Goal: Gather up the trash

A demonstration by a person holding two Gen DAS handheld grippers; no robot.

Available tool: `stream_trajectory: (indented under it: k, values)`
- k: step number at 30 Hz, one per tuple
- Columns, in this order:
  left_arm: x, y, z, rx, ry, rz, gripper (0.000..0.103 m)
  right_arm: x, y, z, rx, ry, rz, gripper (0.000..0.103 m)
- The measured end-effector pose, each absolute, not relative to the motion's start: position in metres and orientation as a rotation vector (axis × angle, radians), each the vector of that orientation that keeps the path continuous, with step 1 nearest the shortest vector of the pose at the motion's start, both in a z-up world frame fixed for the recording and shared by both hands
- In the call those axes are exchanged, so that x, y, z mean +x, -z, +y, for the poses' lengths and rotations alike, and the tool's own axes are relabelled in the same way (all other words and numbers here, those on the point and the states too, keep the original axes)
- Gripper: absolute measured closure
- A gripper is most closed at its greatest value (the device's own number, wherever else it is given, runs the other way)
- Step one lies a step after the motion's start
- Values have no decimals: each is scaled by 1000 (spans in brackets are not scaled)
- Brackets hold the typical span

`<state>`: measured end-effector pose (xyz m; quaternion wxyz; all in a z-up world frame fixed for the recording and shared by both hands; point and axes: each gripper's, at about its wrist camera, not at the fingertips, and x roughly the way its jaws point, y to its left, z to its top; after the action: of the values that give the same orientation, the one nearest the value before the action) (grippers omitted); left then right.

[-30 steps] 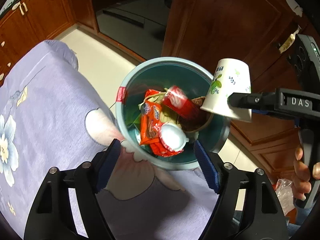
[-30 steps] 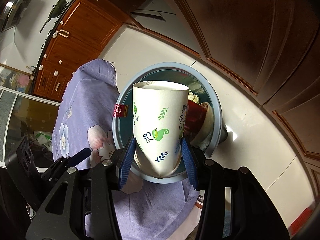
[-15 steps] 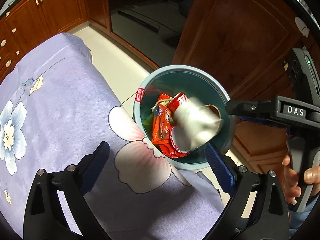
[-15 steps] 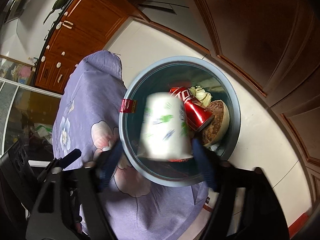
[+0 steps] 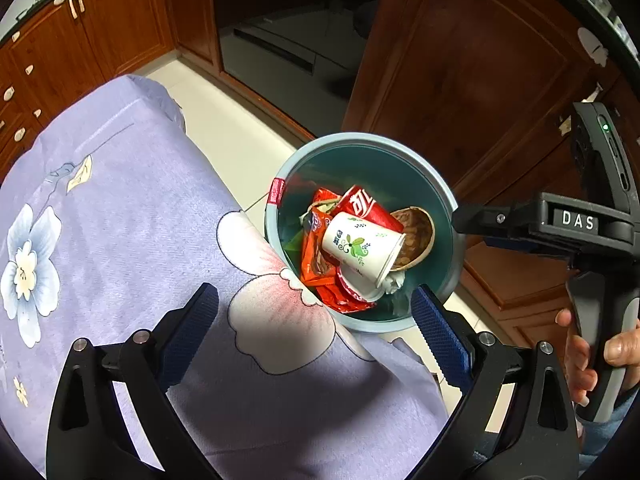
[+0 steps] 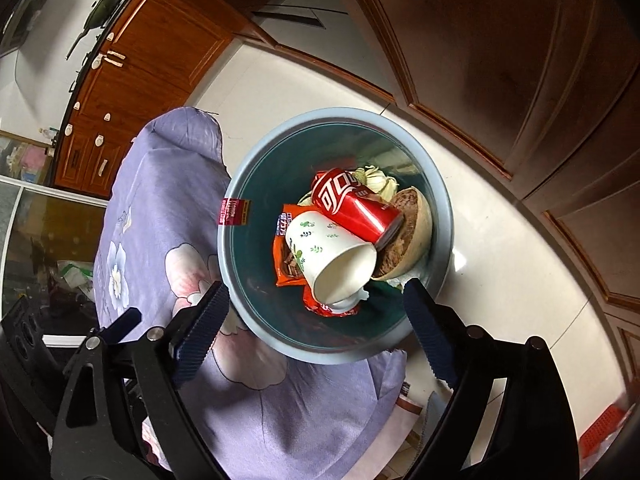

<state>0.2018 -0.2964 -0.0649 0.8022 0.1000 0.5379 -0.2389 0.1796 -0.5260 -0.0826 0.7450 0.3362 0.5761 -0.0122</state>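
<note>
Paper cup (image 6: 326,258) lies on its side in bin (image 6: 442,216), mouth toward camera.

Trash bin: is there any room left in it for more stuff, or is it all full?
The trash bin has bare room along its near and left wall, below the paper cup. The far right side is crowded: red can, brown bowl, snack wrappers.

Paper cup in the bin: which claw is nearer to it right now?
Right. The right claw, jaws opening and empty, hangs directly over the paper cup in the trash bin; the left claw is over the table edge beside it.
</note>
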Motion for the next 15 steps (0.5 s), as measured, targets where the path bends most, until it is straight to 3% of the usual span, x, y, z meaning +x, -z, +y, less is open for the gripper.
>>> stream_trajectory:
  k: [15]
  values:
    - [168,28,-299,252,497,1063,6,143,32,-517,549,100,1195,12]
